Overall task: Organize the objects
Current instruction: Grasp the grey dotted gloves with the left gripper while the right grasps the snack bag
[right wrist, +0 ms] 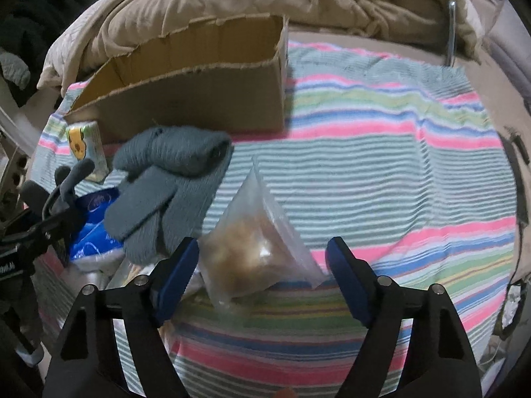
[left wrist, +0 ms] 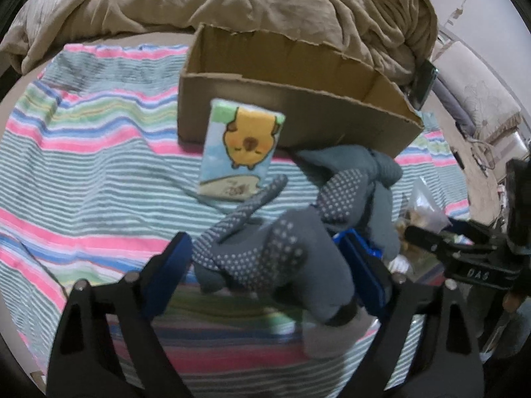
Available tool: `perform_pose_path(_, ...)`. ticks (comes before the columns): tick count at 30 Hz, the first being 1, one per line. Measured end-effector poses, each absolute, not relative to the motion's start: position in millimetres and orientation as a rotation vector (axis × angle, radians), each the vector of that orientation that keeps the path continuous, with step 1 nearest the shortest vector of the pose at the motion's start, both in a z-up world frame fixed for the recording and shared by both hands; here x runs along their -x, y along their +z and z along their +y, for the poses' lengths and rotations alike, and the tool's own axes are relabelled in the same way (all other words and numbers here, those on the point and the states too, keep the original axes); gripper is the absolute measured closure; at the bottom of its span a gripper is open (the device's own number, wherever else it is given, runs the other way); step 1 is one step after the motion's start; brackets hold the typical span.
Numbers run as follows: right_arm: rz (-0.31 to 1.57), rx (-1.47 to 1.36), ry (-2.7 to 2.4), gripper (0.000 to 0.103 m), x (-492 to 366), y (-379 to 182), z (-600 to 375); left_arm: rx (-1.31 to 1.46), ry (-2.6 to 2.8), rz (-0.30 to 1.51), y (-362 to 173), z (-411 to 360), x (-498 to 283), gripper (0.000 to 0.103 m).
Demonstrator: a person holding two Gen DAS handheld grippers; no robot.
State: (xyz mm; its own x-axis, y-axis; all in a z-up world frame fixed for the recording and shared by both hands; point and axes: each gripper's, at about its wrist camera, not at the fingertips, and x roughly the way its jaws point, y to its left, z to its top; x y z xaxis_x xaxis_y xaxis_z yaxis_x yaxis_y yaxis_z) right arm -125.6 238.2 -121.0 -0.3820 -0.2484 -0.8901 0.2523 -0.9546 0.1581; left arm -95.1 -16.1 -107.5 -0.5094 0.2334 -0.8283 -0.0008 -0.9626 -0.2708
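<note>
My left gripper [left wrist: 265, 258] has its blue pads around a grey dotted glove [left wrist: 282, 255], which fills the gap between them. A tissue pack with a yellow cartoon animal [left wrist: 240, 152] lies just beyond, in front of an open cardboard box [left wrist: 298, 119]. A second grey glove [right wrist: 169, 182] lies on the striped towel, left of my right gripper [right wrist: 262, 252]. The right gripper is open, its pads either side of a clear plastic bag of brown snacks [right wrist: 255, 245] lying on the towel. The box [right wrist: 199, 99] and tissue pack [right wrist: 83, 142] also show in the right wrist view.
A striped towel [right wrist: 381, 172] covers the bed. A tan duvet [left wrist: 232, 0] is heaped behind the box. A blue-and-white packet [right wrist: 93, 225] lies under the glove at left. Bare towel stretches to the right of the box.
</note>
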Motion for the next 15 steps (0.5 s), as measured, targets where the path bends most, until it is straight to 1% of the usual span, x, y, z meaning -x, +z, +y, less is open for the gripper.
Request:
perform_pose_path(1, -0.011, -1.541, -2.374, 0.027, 126, -123, 239, 1.471, 2.592, -0.369, -107, -17, 94, 0.017)
perform_pose_path(2, -0.028, -1.538, -2.361, 0.035, 125, -124, 240, 1.462, 2.595, -0.373, -106, -18, 93, 0.022)
perform_pose_path(3, -0.042, -1.535, -2.350, 0.037, 125, -125, 240, 1.454, 2.597, -0.375, -105, -19, 91, 0.024)
perform_pose_path(6, -0.040, -1.524, -2.343, 0.042, 123, -124, 240, 1.419, 2.595, -0.392, -100, -22, 87, 0.034)
perform_pose_path(8, -0.036, -1.518, -2.342, 0.045, 122, -123, 238, 1.401, 2.591, -0.395, -98, -22, 87, 0.043)
perform_pose_path(12, -0.046, -1.498, -2.347, 0.049, 117, -119, 243, 1.369, 2.583, -0.414, -97, -22, 85, 0.051)
perform_pose_path(13, -0.049, -1.493, -2.351, 0.049, 116, -118, 245, 1.359, 2.583, -0.414, -95, -22, 85, 0.055)
perform_pose_path(15, -0.054, -1.483, -2.360, 0.049, 110, -115, 247, 1.345, 2.587, -0.411, -93, -21, 85, 0.057)
